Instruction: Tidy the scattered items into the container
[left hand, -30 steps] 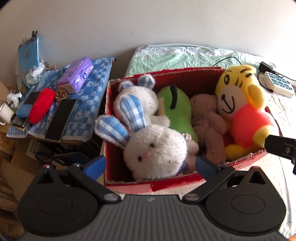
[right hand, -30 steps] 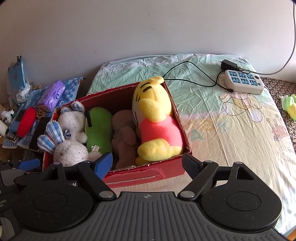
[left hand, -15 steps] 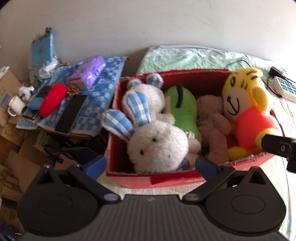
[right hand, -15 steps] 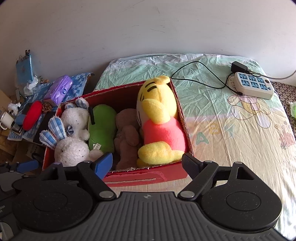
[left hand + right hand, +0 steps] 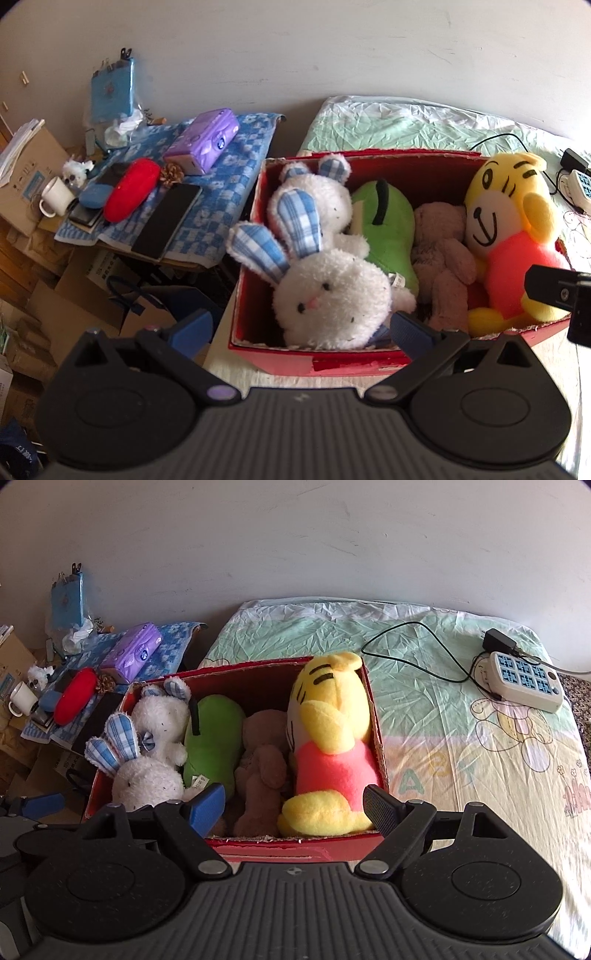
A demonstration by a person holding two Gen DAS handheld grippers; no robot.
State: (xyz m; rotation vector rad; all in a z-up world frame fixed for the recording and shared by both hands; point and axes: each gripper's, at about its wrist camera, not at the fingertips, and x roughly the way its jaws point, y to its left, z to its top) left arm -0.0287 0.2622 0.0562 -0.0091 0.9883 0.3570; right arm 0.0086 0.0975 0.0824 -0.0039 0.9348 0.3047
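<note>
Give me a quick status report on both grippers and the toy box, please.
Left gripper open, empty. Right gripper open, empty. Red box holds five plush toys, including yellow tiger. Nothing blocking it.

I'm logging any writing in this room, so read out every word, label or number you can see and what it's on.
"A": large green letter printed on the bed sheet; the letters beside it are too creased to read.
Purple tissue pack: round blue logo, text blurred.
Sewn tag on the green plush toy: print too small.
Cardboard box: blue print, unreadable.
</note>
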